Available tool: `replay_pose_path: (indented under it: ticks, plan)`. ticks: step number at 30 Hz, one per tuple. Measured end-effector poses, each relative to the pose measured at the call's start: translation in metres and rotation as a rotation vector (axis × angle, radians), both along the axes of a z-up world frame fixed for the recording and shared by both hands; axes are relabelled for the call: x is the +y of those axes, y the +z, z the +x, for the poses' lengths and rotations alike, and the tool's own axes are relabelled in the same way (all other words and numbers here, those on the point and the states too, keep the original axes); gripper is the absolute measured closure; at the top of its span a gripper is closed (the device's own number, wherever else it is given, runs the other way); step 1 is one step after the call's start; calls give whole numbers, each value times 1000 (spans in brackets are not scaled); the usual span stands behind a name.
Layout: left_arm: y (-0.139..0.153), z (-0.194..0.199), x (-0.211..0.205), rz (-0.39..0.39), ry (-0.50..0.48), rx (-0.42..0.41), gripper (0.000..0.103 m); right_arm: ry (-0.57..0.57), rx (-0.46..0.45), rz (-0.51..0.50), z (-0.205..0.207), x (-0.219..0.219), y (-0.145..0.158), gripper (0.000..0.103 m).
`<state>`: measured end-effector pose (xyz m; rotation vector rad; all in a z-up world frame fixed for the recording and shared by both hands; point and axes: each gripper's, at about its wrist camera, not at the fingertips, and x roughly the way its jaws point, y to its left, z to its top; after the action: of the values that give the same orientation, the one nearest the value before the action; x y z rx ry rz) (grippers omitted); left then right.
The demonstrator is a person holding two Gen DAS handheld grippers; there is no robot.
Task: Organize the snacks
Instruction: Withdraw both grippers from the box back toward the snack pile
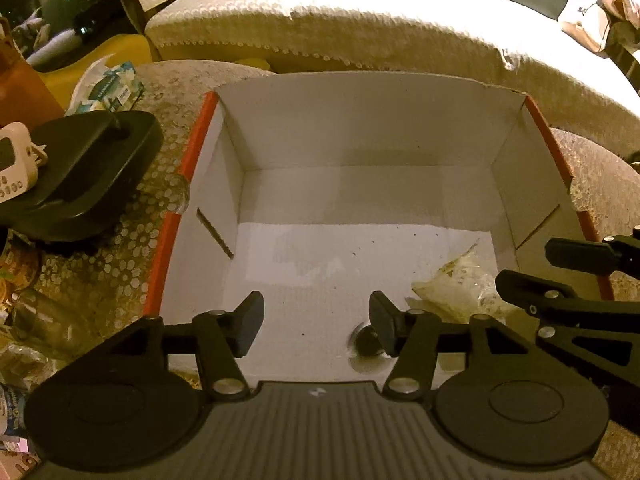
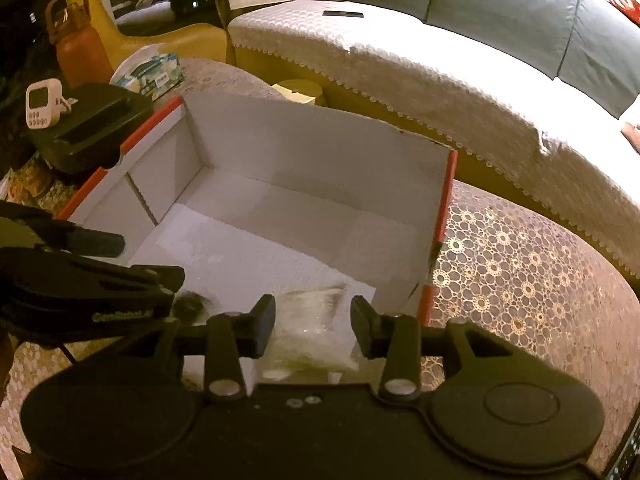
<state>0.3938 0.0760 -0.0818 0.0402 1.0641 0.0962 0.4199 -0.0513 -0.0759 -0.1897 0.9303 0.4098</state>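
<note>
A white cardboard box point(image 1: 360, 128) with red rims stands open on the lace-covered table. My left gripper point(image 1: 316, 324) hangs open over the box floor, nothing between its fingers. A small dark round snack point(image 1: 366, 340) lies on the floor just by its right finger. A pale, clear snack packet point(image 1: 460, 288) lies in the box's near right corner. In the right wrist view that packet point(image 2: 312, 320) sits between the fingers of my right gripper point(image 2: 314, 322), whose pads stand apart from it. The left gripper point(image 2: 136, 260) reaches in from the left there, with the dark snack point(image 2: 192, 304) under it.
A black stand point(image 1: 80, 168) with a white timer point(image 1: 12, 160) sits left of the box. Behind it are a tissue pack point(image 1: 108, 88) and a brown bottle point(image 2: 76, 48). More packets point(image 1: 24, 320) lie at the near left. A sofa point(image 1: 360, 20) runs behind the table point(image 2: 520, 280).
</note>
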Motion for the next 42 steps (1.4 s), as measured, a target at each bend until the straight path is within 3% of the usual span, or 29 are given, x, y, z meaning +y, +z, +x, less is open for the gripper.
replay_pose_path:
  ticks: [8, 12, 15, 20, 30, 42]
  plan:
    - [26, -24, 2, -17, 11, -51, 39, -11, -25, 62, -21, -13, 25, 43]
    - [43, -39, 1, -18, 11, -80, 37, -7, -38, 76, -35, -16, 41, 40]
    - [58, -53, -2, -15, 5, -106, 35, -6, -59, 91, -47, -19, 53, 25]
    - [78, -77, -5, -26, -3, -149, 31, 0, -77, 114, -67, -23, 70, 24]
    - [108, -138, -8, -38, -8, -242, 22, -6, -99, 166, -119, -44, 91, 11]
    - [101, -217, -8, -73, -27, -309, 16, 12, -97, 195, -182, -65, 85, 1]
